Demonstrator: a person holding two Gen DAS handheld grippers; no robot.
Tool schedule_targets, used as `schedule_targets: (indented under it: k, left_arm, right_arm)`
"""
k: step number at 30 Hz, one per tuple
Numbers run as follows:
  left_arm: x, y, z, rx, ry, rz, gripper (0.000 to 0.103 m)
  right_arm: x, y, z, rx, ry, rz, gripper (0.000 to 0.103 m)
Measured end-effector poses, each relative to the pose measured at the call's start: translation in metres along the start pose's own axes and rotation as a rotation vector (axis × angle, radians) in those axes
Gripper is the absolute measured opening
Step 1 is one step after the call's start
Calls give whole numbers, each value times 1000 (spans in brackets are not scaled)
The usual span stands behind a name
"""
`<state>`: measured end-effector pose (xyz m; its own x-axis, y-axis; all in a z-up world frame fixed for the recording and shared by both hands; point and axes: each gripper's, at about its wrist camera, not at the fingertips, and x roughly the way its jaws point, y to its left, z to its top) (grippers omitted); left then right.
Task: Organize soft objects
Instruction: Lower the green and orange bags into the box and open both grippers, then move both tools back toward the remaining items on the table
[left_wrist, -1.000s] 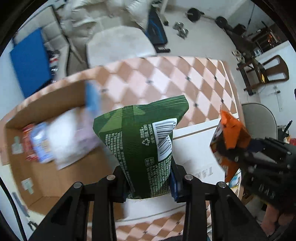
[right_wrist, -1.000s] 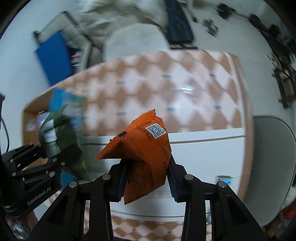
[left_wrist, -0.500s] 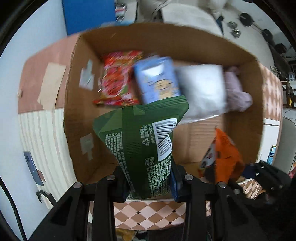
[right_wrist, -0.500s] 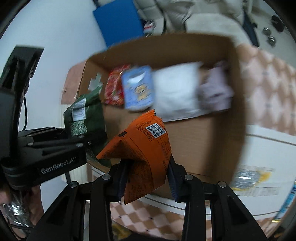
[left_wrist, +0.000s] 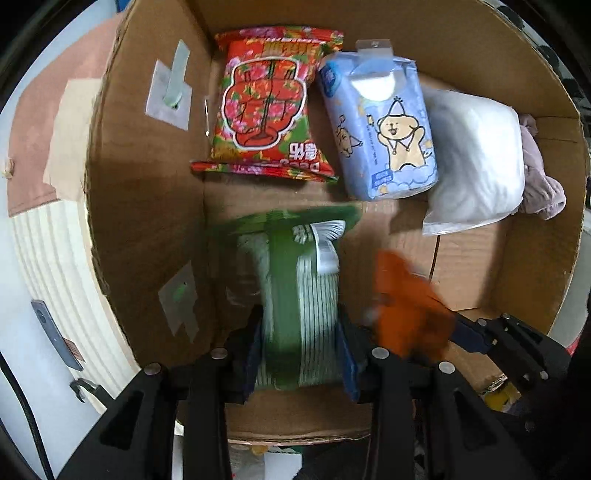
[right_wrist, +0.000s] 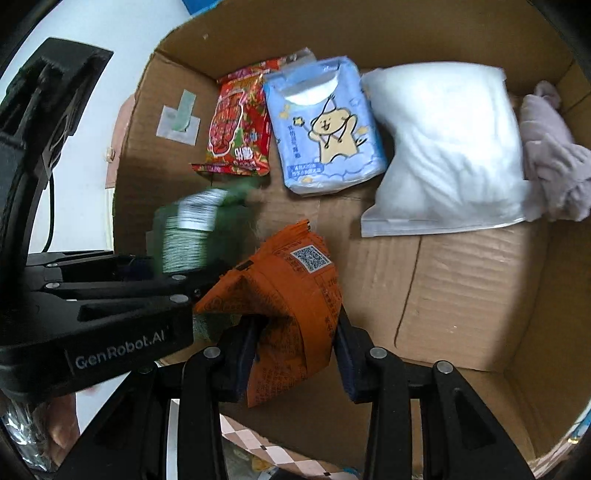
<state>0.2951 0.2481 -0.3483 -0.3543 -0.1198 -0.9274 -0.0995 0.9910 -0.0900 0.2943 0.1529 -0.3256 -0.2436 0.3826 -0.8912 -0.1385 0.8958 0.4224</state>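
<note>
Two snack packets held over an open cardboard box (left_wrist: 147, 155).
Your left gripper (left_wrist: 301, 354) is opening, green packet (left_wrist: 295, 280) between; right gripper (right_wrist: 295, 350) pinches the light, crinkly orange packet (right_wrist: 284, 288) mid-body.

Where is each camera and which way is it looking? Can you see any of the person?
Left wrist: sits on the left gripper, looking steeply down into the cardboard box; its jaws, just opening, flank the blurred green snack bag.
Right wrist: sits on the right gripper, looking down into the same box; it grips the orange snack bag; fingers of a hand show at the lower left.
Both show the red snack bag, blue tissue pack, white pouch, and each other's gripper.
</note>
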Motion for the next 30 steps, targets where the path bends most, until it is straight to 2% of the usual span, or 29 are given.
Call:
schedule_targets:
  k: [2, 3, 4, 6, 7, 11, 12, 16, 19, 20, 22, 25, 27, 29, 30]
  left_arm:
    - [0, 2, 1, -16, 4, -21, 36]
    - [-2, 3, 1, -26, 1, -38, 44]
    - [-7, 3, 1, -32, -8, -45, 48]
    - [-12, 9, 3, -33, -36, -45, 63]
    - [-19, 8, 1, -32, -55, -46, 67]
    - [-53, -9, -11, 0, -156, -12, 90]
    - [-62, -17, -15, 12, -185, -5, 94]
    - [-97, -56, -37, 75, -318, 9, 96]
    - [-125, -112, -63, 208, -464, 71, 101]
    - [-130, -124, -67, 242, -490, 90, 101]
    - [-139, -174, -82, 365, -558, 142, 101]
    - [-132, -240, -96, 544, -593, 248, 101]
    - [-116, -284, -102, 680, -602, 334, 101]
    - [-89, -317, -103, 779, -587, 420, 101]
    - [-67, -335, -102, 840, -544, 455, 101]
  right_arm:
    - [8, 3, 3, -8, 20, 13, 53]
    - [9, 4, 3, -16, 25, 16, 70]
    - [9, 5, 2, -22, 23, 16, 81]
    - [8, 7, 5, -29, 19, 6, 84]
    - [4, 5, 3, -30, 17, 3, 84]
    - [-14, -1, -2, -30, -16, -8, 100]
    - [-22, -4, -5, -34, -31, -13, 102]
    - [-61, -15, -20, -42, -112, -36, 103]
    - [-99, -40, -40, -24, -198, -39, 103]
    - [-116, -54, -51, -6, -233, -45, 103]
    - [-140, -78, -67, 17, -278, -66, 103]
    - [-175, -125, -103, 71, -339, -151, 103]
    - [-188, -161, -129, 94, -348, -255, 103]
    - [-194, -205, -157, 145, -346, -341, 103]
    - [-195, -226, -170, 178, -333, -365, 103]
